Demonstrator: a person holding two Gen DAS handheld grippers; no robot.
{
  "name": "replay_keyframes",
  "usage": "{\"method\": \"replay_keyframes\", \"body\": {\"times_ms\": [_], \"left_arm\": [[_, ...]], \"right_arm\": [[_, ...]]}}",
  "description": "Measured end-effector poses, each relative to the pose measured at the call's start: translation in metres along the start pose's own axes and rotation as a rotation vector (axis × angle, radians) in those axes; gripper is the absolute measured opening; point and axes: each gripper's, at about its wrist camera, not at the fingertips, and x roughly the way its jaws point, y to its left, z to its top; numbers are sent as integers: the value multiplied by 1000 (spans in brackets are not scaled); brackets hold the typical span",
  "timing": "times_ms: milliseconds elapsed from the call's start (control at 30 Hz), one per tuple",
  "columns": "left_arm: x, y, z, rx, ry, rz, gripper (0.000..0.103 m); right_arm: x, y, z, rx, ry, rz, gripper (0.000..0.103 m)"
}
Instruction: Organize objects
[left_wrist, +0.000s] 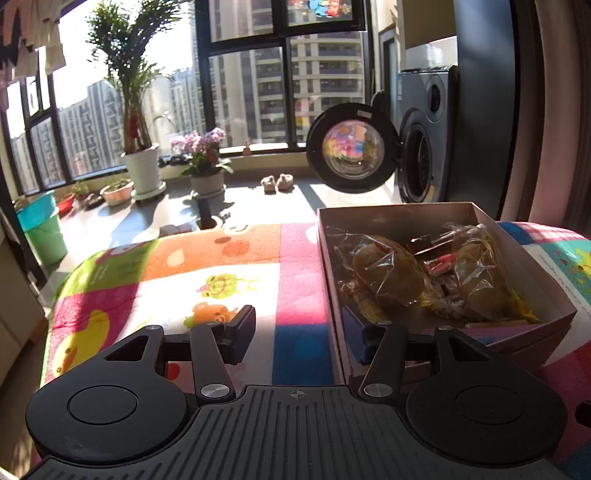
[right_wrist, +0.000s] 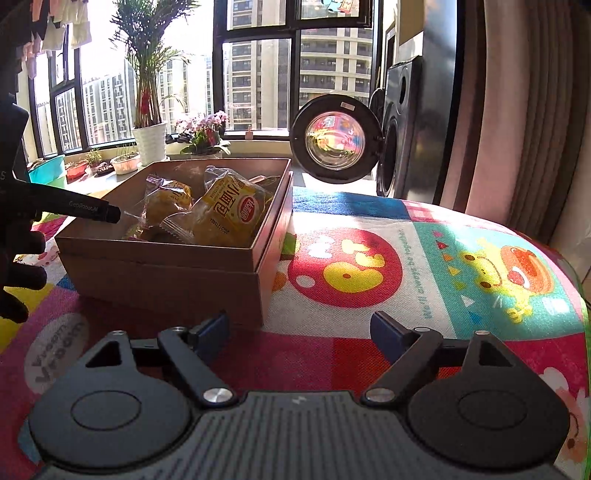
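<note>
A brown cardboard box (left_wrist: 546, 288) stands on the colourful cartoon mat (left_wrist: 221, 266); it also shows in the right wrist view (right_wrist: 166, 277). It holds several wrapped snack packets (left_wrist: 424, 273), yellow bread packs (right_wrist: 225, 214) among them. My left gripper (left_wrist: 299, 332) is open and empty at the box's near left corner, its right finger over the box rim. My right gripper (right_wrist: 299, 332) is open and empty, low over the mat, just in front of and to the right of the box. The left gripper's finger (right_wrist: 92, 210) reaches over the box's left rim in the right wrist view.
A washing machine with its round door (left_wrist: 351, 147) open stands behind the mat. Potted plants (left_wrist: 142, 162), flowers (left_wrist: 205, 155), a teal bucket (left_wrist: 40, 229) and slippers (left_wrist: 277, 181) are by the window. A curtain (right_wrist: 535, 110) hangs at the right.
</note>
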Motion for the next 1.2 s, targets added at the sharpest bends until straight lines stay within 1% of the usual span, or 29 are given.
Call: {"method": "replay_keyframes", "body": {"times_ms": [67,100,133,200,267,300,333,400,467,533,600,667,733,767,867,1200], "left_arm": [[-37,-2,-25,-18,-57,-2,54],[-50,-5,-39,-18,-64,-16,54],[-60,-11,-54,-12,-51,-38,54],[-66,-22,-79,0,11,-68,54],[-64,-32,-96,1,64,-87,55],[-63,-36,-102,5,79,-87,55],[-63,-40,-106,16,74,-73,56],[-64,-44,-105,31,72,-60,55],[-63,-45,-106,33,72,-55,55],[-63,-40,-108,16,75,-66,55],[-62,-36,-107,-4,78,-79,55],[-62,-37,-107,1,78,-76,55],[-63,-40,-107,12,76,-68,55],[-63,-41,-107,13,76,-68,55],[-63,-38,-107,-2,78,-78,55],[-62,-36,-107,-12,79,-85,55]], "right_arm": [[-16,2,-12,10,14,21,90],[-23,6,-18,5,20,25,98],[-30,11,-24,-3,22,24,103],[-43,27,-36,-29,13,14,103],[-47,43,-46,-63,25,4,103],[-46,50,-50,-85,29,7,103],[-44,54,-52,-102,37,3,103],[-37,67,-53,-149,77,-32,103],[-32,70,-51,-150,70,-49,103],[-29,64,-53,-87,60,-28,103],[-26,51,-54,20,77,10,103],[-28,45,-55,66,54,15,103],[-26,54,-55,18,69,-21,103],[-26,57,-55,0,62,-28,103],[-23,53,-52,17,67,-5,103],[-25,55,-52,15,66,-13,103]]}}
